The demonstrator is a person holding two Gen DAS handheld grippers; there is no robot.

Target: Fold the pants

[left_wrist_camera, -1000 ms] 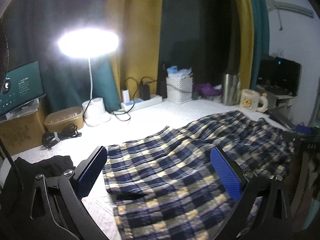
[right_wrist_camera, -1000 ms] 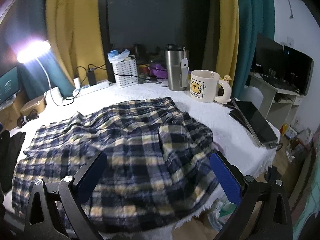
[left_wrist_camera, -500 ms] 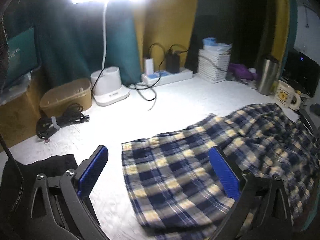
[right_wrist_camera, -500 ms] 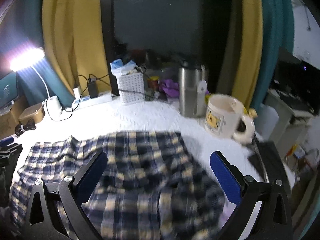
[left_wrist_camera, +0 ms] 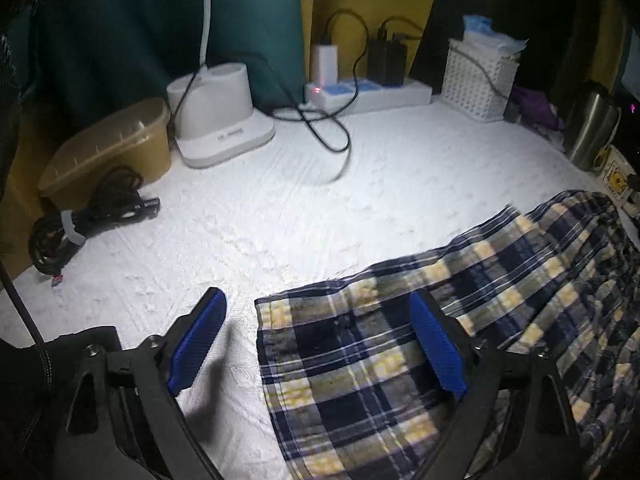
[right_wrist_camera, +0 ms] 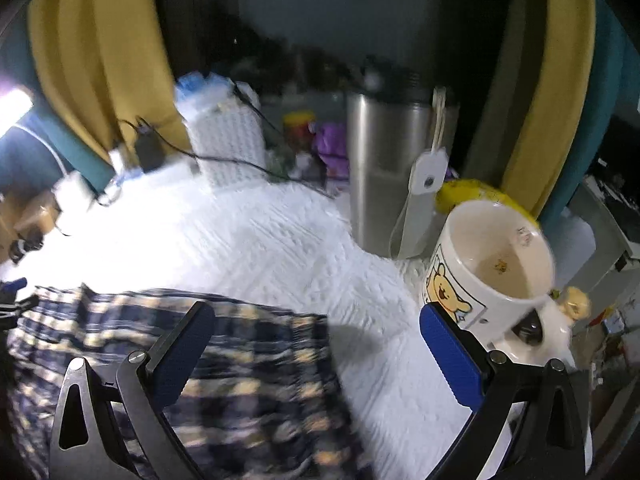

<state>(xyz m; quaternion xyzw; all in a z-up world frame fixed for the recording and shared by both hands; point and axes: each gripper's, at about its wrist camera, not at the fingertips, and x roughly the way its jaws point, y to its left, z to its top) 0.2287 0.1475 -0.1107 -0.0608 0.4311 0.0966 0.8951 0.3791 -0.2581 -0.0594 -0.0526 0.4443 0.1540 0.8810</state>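
The blue, white and yellow plaid pants (left_wrist_camera: 520, 280) lie spread on the white table cover (left_wrist_camera: 320, 208). My left gripper (left_wrist_camera: 316, 346) hovers low over their far left hem corner. Its jaws are closing, one blue pad over the bare cover and the other over the cloth, neither pressing on it. In the right wrist view the pants (right_wrist_camera: 248, 360) are blurred at lower left. My right gripper (right_wrist_camera: 314, 354) straddles their far right corner. Its jaws are closing too, with cloth under the left pad and white cover under the right pad.
A bear mug (right_wrist_camera: 492, 264) stands just beyond the right gripper's right pad, with a steel tumbler (right_wrist_camera: 384, 176) behind it. Along the back are a lamp base (left_wrist_camera: 224, 120), a power strip (left_wrist_camera: 368, 92), a white basket (left_wrist_camera: 476, 80), a tan box (left_wrist_camera: 112, 148) and a coiled cable (left_wrist_camera: 88, 220).
The left gripper sank and tipped down to the pants' far left corner. The right gripper swept from above the whole pants to their far right corner by the mug. Both jaws narrowed a little.
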